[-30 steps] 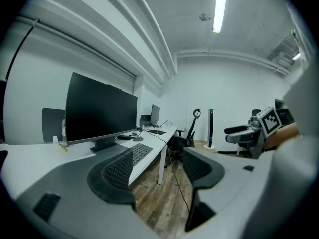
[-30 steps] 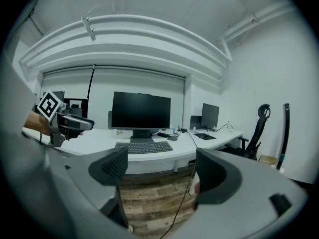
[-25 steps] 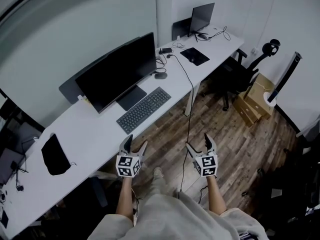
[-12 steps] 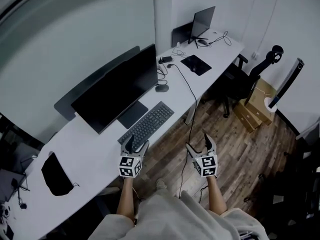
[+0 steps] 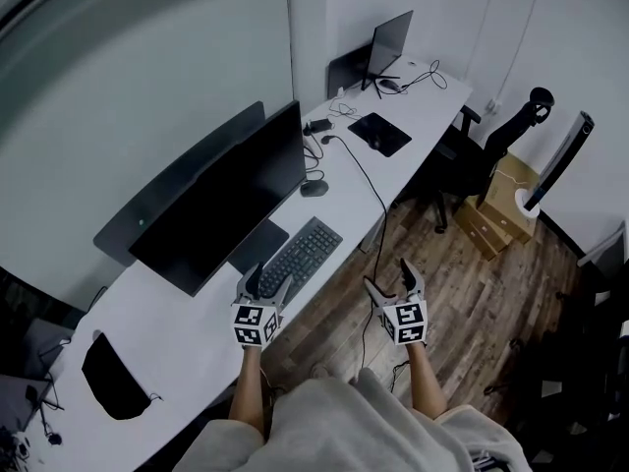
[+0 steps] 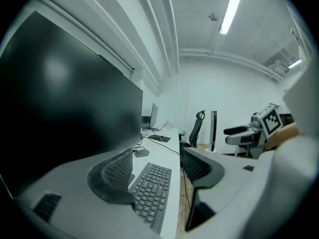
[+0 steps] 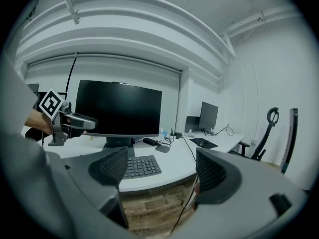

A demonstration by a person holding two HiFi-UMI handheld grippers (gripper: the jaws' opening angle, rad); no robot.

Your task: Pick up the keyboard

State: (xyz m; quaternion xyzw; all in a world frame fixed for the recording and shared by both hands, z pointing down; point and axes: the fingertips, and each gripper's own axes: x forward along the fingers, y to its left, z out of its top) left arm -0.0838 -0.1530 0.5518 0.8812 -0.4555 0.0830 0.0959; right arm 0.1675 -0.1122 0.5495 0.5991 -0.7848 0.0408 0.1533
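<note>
A dark grey keyboard (image 5: 301, 254) lies on the white desk (image 5: 187, 313) in front of a large black monitor (image 5: 221, 205). My left gripper (image 5: 264, 284) hangs open just above the keyboard's near end, nothing between its fingers. In the left gripper view the keyboard (image 6: 152, 193) runs away between the open jaws of the left gripper (image 6: 157, 171). My right gripper (image 5: 391, 283) is open over the wooden floor, off the desk's edge. The right gripper view has the keyboard (image 7: 140, 166) ahead on the left, beyond the right gripper (image 7: 162, 171).
A mouse (image 5: 314, 188) and cables lie past the keyboard. A black mouse pad (image 5: 378, 133) and a second monitor (image 5: 389, 39) sit at the far end. A black cloth (image 5: 116, 386) lies at the near left. An office chair (image 5: 482, 150) and cardboard boxes (image 5: 496, 209) stand to the right.
The view has moved forward along the desk. My left gripper has come from off the desk edge to over the keyboard's near end. The right gripper keeps its place over the floor.
</note>
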